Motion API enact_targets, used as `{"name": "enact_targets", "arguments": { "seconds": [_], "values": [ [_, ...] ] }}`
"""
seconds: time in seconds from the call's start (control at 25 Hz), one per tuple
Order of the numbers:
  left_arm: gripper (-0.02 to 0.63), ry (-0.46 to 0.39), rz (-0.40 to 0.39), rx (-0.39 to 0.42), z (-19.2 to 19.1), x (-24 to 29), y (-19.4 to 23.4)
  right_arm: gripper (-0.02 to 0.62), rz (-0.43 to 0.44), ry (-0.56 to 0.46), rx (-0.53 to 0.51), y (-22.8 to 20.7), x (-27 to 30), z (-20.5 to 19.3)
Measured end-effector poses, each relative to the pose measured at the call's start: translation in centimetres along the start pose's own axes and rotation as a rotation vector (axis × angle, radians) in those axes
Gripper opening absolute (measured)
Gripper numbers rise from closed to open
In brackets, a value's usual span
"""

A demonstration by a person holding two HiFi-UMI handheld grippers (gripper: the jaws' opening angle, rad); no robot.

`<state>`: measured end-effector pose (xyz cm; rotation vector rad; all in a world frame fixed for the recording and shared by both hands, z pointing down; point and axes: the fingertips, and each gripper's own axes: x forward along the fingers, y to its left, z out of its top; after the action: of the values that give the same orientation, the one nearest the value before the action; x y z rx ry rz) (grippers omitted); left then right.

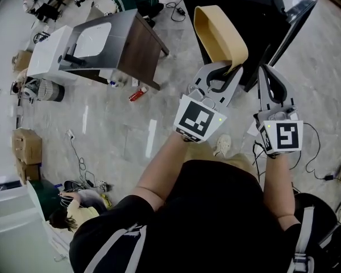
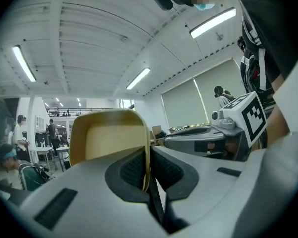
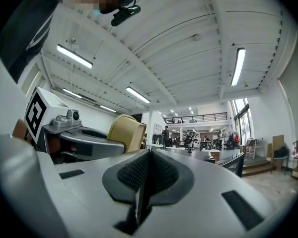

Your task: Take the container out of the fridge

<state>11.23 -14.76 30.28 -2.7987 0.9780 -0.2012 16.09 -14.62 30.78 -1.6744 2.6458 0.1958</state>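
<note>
While the left hand-held gripper [image 1: 223,75] is pinching one thin wall of the tan container [image 1: 219,36], the container is hanging in the air, clear of the dark cabinet [image 1: 238,4] behind it, which I am taking to be the fridge. The right hand-held gripper [image 1: 267,73] is riding just beside the left one, with its jaws pressed together on nothing.

Judging by this, the container is already out, and the carrying is what is needing care. One wall is taking the whole load, so the container is likely to swing about the pinch. A firm squeeze and a slow, level path away from the cabinet are looking wise, and the idle gripper could be opening to steady the opposite wall.

The left gripper view is showing what the head view is hiding: the wall is sitting edge-on between the ribbed pads, and the inner face in sight is looking bare. The right gripper view is showing its own pads meeting without a gap, and the container's outer side beyond the other gripper. Both gripper views are pointing up at the ceiling, so only the head view is placing the container against the cabinet and above the floor [image 1: 119,124].
</note>
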Motion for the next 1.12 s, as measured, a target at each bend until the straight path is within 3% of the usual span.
{"name": "enact_targets", "arguments": {
  "seconds": [0.32, 0.48, 1.12],
  "values": [
    [0.031, -0.042, 0.014, -0.008, 0.9, -1.6, 1.2, 0.037, -0.016, -0.001, -0.010, 1.2, 0.6, 0.4],
    [0.031, -0.084, 0.011, 0.027, 1.6, -3.5, 2.3, 0.037, -0.038, -0.004, -0.023, 3.0, 1.1, 1.1],
    [0.031, -0.167, -0.060, 0.037, 2.3, -16.5, 6.4, 0.037, -0.154, 0.015, -0.073, 16.4, 1.0, 4.5]
  ]
}}
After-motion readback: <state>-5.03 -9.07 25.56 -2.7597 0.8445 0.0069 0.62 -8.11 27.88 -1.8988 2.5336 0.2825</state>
